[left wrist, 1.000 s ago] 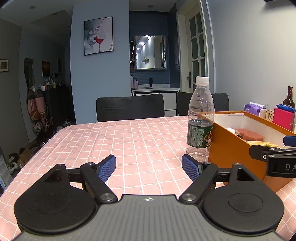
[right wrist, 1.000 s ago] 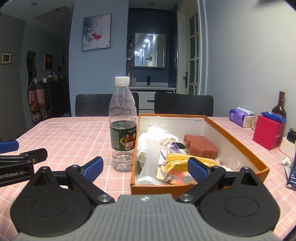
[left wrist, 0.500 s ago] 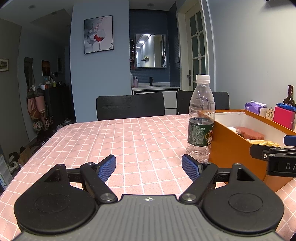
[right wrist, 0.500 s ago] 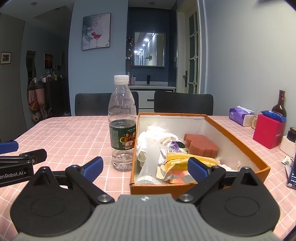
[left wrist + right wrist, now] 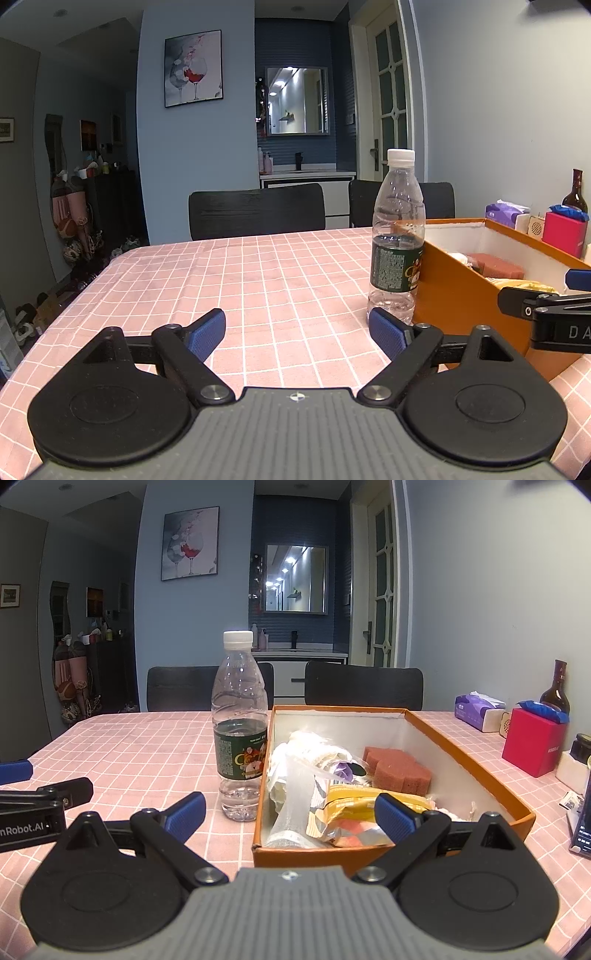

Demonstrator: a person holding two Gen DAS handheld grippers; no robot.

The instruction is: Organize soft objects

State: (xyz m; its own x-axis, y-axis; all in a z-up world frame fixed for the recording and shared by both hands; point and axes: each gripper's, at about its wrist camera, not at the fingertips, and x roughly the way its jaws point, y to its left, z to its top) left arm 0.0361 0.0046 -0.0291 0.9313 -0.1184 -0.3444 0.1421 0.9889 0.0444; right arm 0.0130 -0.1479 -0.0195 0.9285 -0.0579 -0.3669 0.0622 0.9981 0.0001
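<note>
Both grippers, left [image 5: 297, 328] opening and right [image 5: 290, 812] spread, empty; sponge [image 5: 397, 770] beyond the right fingers should be pinched gently.

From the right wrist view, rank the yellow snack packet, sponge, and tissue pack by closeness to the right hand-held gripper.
1. Yellow snack packet: front of the box, just past the right hand-held gripper.
2. Sponge: mid-box, right.
3. Tissue pack: far right, outside the box.

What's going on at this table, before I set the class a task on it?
A person holds two tongs low over a pink checked tablecloth, handling nothing yet. The left tongs are opening over bare cloth; the right tongs stand open before an orange box. The box holds a sponge, a yellow packet and crumpled wrappers. A water bottle stands upright beside it.
</note>
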